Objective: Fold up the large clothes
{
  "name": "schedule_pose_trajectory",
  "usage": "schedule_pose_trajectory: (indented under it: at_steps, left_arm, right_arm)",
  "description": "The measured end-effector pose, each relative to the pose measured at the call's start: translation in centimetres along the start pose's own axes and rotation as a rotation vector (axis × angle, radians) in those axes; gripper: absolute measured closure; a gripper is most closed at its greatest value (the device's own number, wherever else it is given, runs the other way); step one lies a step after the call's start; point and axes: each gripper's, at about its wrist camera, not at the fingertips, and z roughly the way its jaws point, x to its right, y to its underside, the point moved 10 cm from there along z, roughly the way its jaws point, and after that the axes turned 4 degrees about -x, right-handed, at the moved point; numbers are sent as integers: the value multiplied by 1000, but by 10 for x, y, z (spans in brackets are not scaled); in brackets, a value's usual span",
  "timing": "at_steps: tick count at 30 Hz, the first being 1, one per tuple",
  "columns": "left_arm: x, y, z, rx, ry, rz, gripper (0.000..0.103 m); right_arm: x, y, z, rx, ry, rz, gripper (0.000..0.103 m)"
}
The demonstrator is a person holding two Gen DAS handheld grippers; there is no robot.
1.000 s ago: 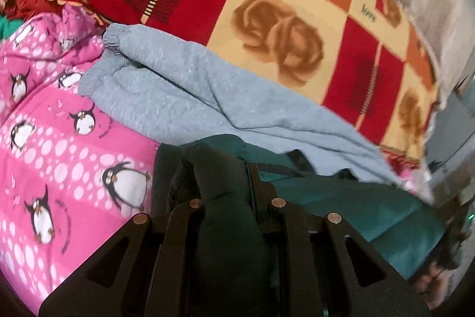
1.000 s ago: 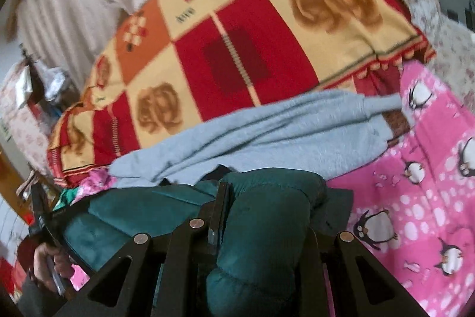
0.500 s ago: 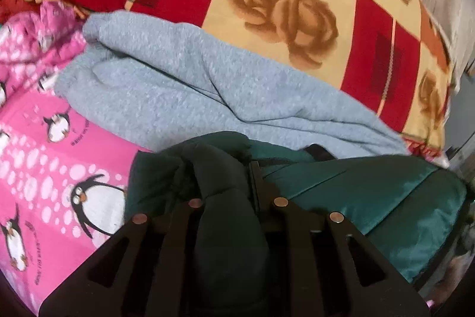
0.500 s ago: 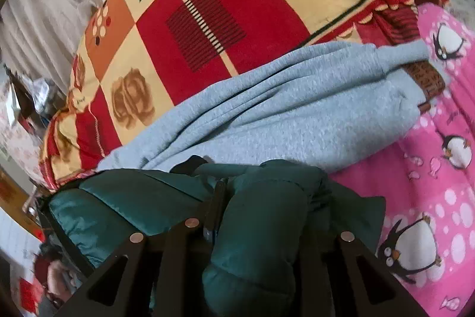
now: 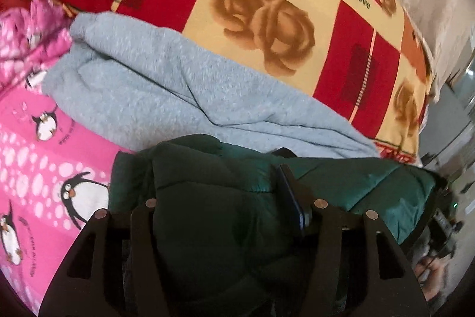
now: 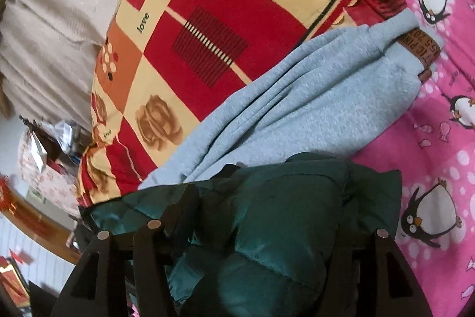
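Note:
A dark green quilted jacket (image 5: 356, 183) hangs bunched between both grippers, just above the bed. My left gripper (image 5: 219, 198) is shut on one thick fold of it. My right gripper (image 6: 267, 216) is shut on another thick fold of the same jacket (image 6: 282, 213). The fabric hides most of both fingertip pairs. A light grey sweatshirt (image 5: 154, 85) lies flat on the bed right beyond the jacket; it also shows in the right wrist view (image 6: 311, 109).
A pink penguin-print sheet (image 5: 44, 168) covers the bed; it also shows in the right wrist view (image 6: 439, 153). A red, orange and cream rose-pattern blanket (image 5: 267, 14) lies behind the sweatshirt. Beige bedding (image 6: 53, 28) lies farther back. Room clutter (image 6: 44, 144) shows past the bed edge.
Both grippers have moved forward over the bed with the jacket, closer to the grey sweatshirt. The views have tilted down toward the bed. The grips have not changed.

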Motion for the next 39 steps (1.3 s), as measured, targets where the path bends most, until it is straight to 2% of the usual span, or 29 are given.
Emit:
schedule_pose_trajectory:
  at_steps: [3,8,12,30,33,35,37,39]
  left_arm:
    - [1,4,2,0,-60,50,49]
    - [11,13,1,46,-302,253,56]
    - [10,17,1,65,-371,296,56]
    - [11,17,3,56,-367,284,56]
    - [11,16,2,44,-339,264,55]
    - [10,14,-2,31,-292,218,53]
    - [11,9,-11,31,-231,176,50]
    - [15,3,-21,49,-183,154,50]
  right_arm:
    - [0,7,5,-35,64,-59,45]
    - [-4,19,13,-70,192,-237,45]
    - [0,23,17,-72,223,-265,45]
    - [0,25,15,-45,239,-276,44]
    - [0,22,13,-42,223,-245,43]
    - [-3,17,7,-30,189,-173,38]
    - [-9,10,-3,14,135,-130,25]
    - [-21,0,-16,79,69,-105,17]
